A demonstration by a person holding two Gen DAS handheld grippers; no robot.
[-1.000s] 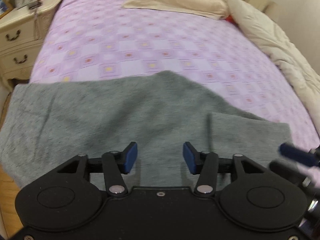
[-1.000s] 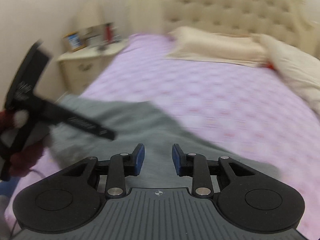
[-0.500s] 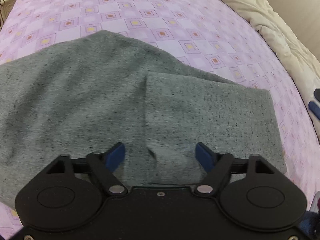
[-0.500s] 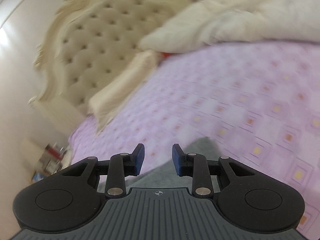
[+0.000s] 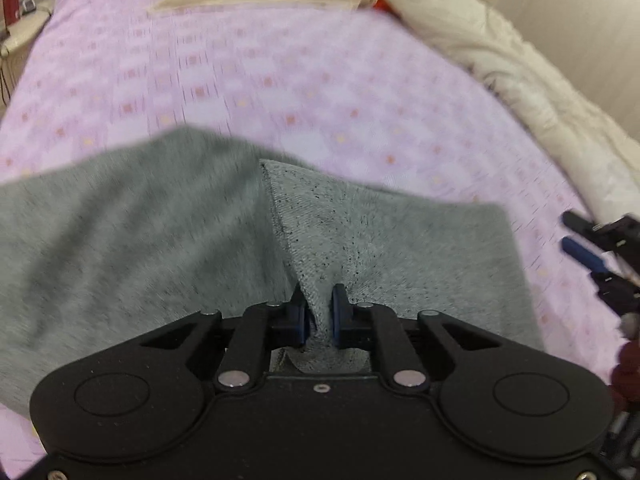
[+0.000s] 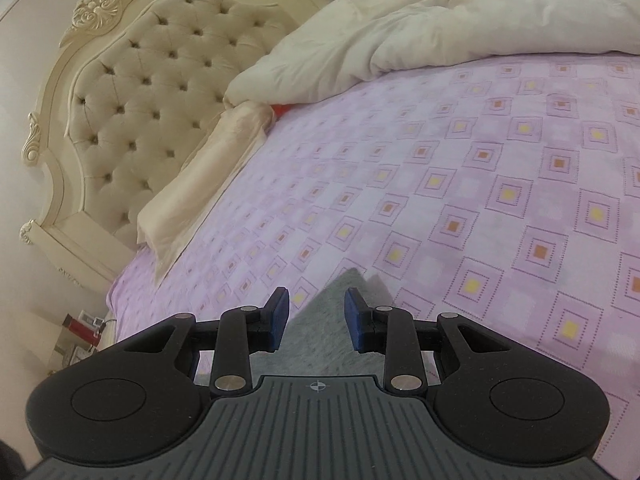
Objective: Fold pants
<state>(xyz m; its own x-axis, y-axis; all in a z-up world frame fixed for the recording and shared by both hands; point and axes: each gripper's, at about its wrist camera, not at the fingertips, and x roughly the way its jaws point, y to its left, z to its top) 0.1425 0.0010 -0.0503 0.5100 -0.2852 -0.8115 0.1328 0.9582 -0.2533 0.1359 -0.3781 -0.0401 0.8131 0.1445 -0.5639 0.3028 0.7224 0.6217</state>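
Grey pants lie spread across the near part of a purple checked bed. My left gripper is shut on a pinched ridge of the pants' upper layer near its near edge, and the cloth rises in a fold between the blue pads. My right gripper is open, with a corner of the grey pants lying between its fingers. The right gripper also shows at the right edge of the left wrist view.
A cream duvet is heaped along the bed's far side. A flat cream pillow lies by the tufted headboard. A bedside table with small items stands at the far left.
My left gripper has closed from wide open onto the pants' upper layer and lifted it into a ridge. My right gripper has swung away from the left tool and settled over a pants corner.
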